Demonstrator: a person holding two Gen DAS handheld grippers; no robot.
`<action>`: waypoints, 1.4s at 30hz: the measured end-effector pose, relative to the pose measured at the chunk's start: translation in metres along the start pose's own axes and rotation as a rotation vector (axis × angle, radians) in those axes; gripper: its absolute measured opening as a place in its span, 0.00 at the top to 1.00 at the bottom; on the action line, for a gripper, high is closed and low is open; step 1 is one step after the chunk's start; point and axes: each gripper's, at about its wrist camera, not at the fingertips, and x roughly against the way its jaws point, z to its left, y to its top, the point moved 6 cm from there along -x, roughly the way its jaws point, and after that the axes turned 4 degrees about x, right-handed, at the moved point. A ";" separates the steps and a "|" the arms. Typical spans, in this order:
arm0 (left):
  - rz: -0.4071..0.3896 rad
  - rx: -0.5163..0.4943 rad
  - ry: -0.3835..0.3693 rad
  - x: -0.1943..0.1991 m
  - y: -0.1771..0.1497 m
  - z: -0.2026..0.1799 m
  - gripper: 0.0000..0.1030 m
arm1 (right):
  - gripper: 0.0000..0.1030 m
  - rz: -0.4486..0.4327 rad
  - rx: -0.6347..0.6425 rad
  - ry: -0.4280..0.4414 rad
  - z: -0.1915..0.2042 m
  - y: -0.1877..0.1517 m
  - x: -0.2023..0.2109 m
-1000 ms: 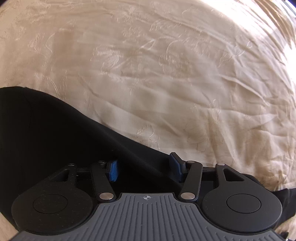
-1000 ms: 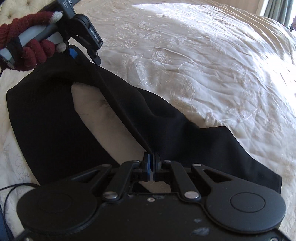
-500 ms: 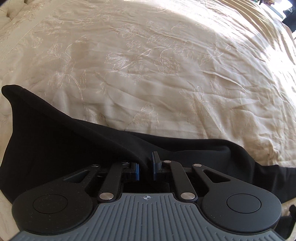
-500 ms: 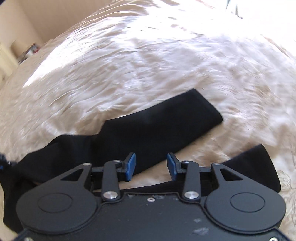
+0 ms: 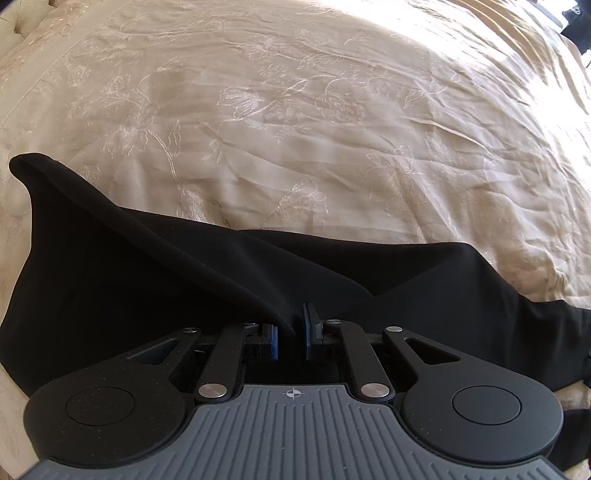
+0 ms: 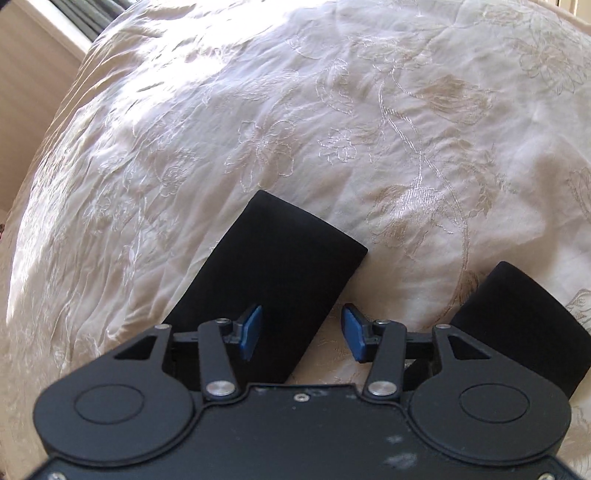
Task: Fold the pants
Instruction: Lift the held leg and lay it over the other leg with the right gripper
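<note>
The black pants [image 5: 155, 280] lie on the cream bedspread. In the left wrist view my left gripper [image 5: 290, 334] is shut on a raised fold of the pants, which runs up from between the blue pads toward the far left corner. In the right wrist view my right gripper [image 6: 301, 334] is open and empty, just above the bed. One pant leg end [image 6: 273, 269] lies under its left finger and reaches ahead. The other leg end [image 6: 517, 321] lies to the right, apart from the first.
The embroidered cream bedspread [image 5: 332, 110] fills both views and is wrinkled. The bed's edge, a wall and curtains [image 6: 85, 22] show at the top left of the right wrist view.
My left gripper has closed on the pants fold. My right gripper let go of the cloth, opened, and swung over to the leg ends.
</note>
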 end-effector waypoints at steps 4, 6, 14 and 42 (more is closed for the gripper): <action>-0.015 -0.017 -0.011 0.006 -0.005 0.002 0.89 | 0.96 -0.022 0.041 0.005 0.012 0.001 0.004; -0.034 -0.029 -0.021 0.014 -0.009 0.003 0.89 | 0.97 -0.075 0.127 0.029 0.027 0.003 0.022; -0.045 -0.106 -0.063 0.040 -0.042 0.010 0.89 | 0.97 -0.216 0.258 0.007 0.027 -0.014 0.113; -0.002 -0.161 -0.030 0.031 -0.102 0.011 0.91 | 0.97 -0.182 0.280 -0.111 -0.063 -0.080 0.126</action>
